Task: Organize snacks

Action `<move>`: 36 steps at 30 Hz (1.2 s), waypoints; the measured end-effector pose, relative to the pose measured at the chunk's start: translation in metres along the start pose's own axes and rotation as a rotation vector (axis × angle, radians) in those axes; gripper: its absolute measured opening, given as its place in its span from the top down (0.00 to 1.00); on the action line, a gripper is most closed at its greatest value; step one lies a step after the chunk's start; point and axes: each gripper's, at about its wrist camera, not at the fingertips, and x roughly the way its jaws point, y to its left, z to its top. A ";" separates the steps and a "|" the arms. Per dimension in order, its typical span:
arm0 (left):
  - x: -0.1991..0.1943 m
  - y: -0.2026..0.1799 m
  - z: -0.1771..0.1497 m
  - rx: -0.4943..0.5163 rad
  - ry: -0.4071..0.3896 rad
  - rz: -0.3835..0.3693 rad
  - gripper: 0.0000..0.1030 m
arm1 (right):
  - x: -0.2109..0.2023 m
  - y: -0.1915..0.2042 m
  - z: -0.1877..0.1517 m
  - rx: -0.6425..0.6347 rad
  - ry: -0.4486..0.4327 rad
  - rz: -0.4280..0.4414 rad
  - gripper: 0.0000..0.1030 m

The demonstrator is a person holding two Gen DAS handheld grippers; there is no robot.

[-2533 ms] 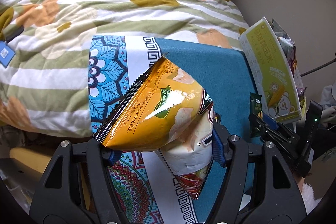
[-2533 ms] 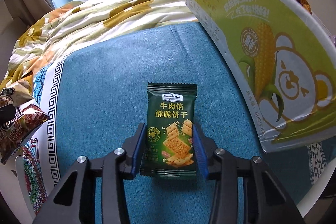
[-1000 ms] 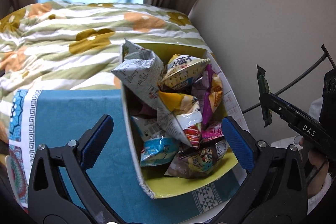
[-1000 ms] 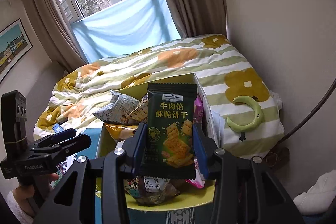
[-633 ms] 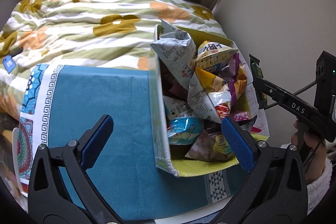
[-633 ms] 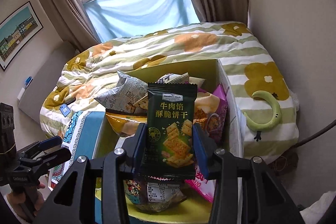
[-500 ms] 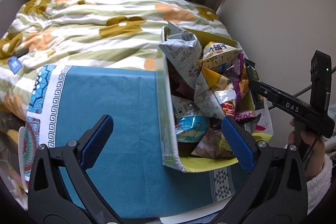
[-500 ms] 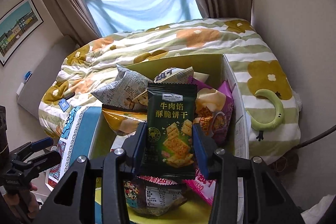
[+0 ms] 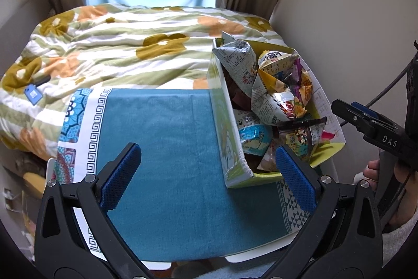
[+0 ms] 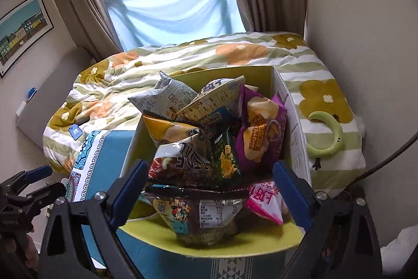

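Green pack [image 10: 225,158]: one, lying in the box [image 10: 292,106] among the other snack bags [image 9: 271,96].
Bags: too many piled up to count; the lower ones are hidden.
Box: one, on the blue cloth [image 9: 167,148] over the worktop.
Right tongs [image 10: 209,190]: apart, empty, above the box.
Left tongs [image 9: 206,174]: apart, empty.
Bed [image 9: 117,51]: behind.

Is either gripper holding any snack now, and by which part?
Nothing is held. The left gripper and right gripper are both open; the green cracker packet lies in the box.
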 end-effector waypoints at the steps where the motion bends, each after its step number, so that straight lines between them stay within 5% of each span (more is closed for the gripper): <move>1: -0.008 0.002 -0.003 0.006 -0.011 0.004 0.01 | -0.007 0.005 -0.003 0.001 -0.010 0.000 0.08; 15: -0.152 0.039 -0.075 0.018 -0.241 0.038 0.01 | -0.132 0.099 -0.068 -0.042 -0.151 -0.069 0.08; 20: -0.196 0.050 -0.100 0.023 -0.338 0.122 0.01 | -0.163 0.134 -0.096 -0.082 -0.222 -0.122 0.08; 36: -0.222 0.060 -0.124 0.028 -0.385 0.150 0.01 | -0.184 0.169 -0.134 -0.090 -0.259 -0.190 0.07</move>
